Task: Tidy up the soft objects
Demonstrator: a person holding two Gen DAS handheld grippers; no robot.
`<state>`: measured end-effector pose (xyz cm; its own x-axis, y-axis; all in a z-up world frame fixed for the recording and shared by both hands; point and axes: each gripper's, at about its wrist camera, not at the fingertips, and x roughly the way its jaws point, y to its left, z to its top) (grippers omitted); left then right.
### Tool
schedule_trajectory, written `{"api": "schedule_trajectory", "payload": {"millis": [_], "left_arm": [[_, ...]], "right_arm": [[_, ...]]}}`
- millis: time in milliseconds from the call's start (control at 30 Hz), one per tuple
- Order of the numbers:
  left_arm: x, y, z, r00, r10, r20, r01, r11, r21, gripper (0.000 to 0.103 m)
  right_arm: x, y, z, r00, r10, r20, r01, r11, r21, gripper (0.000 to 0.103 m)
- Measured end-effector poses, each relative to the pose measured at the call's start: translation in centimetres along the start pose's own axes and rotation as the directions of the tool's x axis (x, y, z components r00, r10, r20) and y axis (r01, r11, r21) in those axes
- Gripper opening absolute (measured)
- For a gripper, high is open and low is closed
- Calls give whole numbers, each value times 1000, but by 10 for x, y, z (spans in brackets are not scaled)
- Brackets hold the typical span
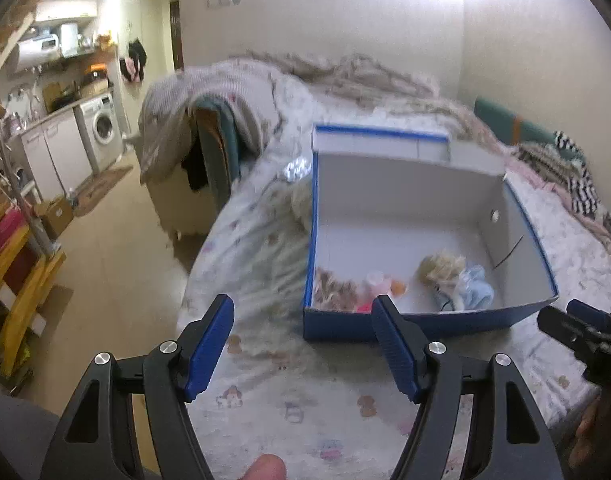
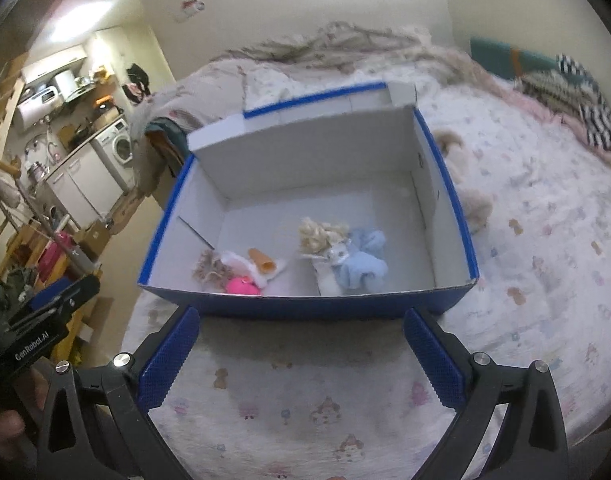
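Blue-edged cardboard box (image 2: 305, 184), white inside and open at the top, is sitting on the pale printed bedspread (image 2: 305, 400) just beyond both grippers. Two small dolls are already lying on its floor toward the near wall: a blonde-haired doll in a light blue fleece outfit (image 2: 357, 258) at the right, and a curly brown-haired doll with pink and orange parts (image 2: 237, 272) at the left. A beige plush toy (image 2: 471, 196) is lying on the bedspread just outside the box's right wall, and pale fluffy fabric (image 1: 281, 216) is bunching against the outer left wall, though blur is making it hard to say what that is.

The left gripper (image 1: 303, 346) is standing wide with nothing between its blue pads, and the right gripper (image 2: 301, 356) is likewise spread wide and carrying nothing. Both are hovering over the bedspread, near the box's front wall.

Judging from this, the next soft thing to gather is probably the beige plush toy, and the right gripper is sitting closer to it. Doing it well is meaning swinging around the box's right corner rather than over it, coming down with the jaws straddling the toy's bulk, and pinching its body rather than loose fur or the sheet underneath. The box is light cardboard, so brushing its wall is risking shoving it.
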<state>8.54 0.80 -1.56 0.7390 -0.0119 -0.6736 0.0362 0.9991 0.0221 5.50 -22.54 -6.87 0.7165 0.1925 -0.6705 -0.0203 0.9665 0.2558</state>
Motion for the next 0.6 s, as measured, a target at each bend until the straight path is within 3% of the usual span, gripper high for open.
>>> {"api": "schedule_trajectory", "payload": {"millis": [67, 133, 200, 267, 400, 600], "left_arm": [[-12, -1, -3, 998, -8, 56, 8, 1000, -2, 71], [-23, -1, -5, 993, -19, 114, 19, 1000, 3, 96], [-32, -2, -6, 988, -3, 155, 2, 1000, 9, 100], [-39, -2, -6, 982, 15, 189, -17, 1000, 7, 100], [-48, -5, -8, 973, 24, 231, -33, 999, 35, 101], [-42, -5, -9, 981, 13, 192, -19, 999, 31, 101]], "right_arm": [[-12, 8, -2, 997, -24, 71, 26, 999, -35, 103], [-25, 15, -4, 985, -41, 165, 53, 996, -69, 103], [-37, 23, -5, 966, -54, 253, 83, 991, -106, 103], [-41, 27, -4, 956, -61, 286, 98, 988, -119, 103], [-34, 27, -2, 962, -66, 265, 97, 989, -108, 103], [-28, 28, -4, 969, -71, 235, 102, 988, -120, 103]]}}
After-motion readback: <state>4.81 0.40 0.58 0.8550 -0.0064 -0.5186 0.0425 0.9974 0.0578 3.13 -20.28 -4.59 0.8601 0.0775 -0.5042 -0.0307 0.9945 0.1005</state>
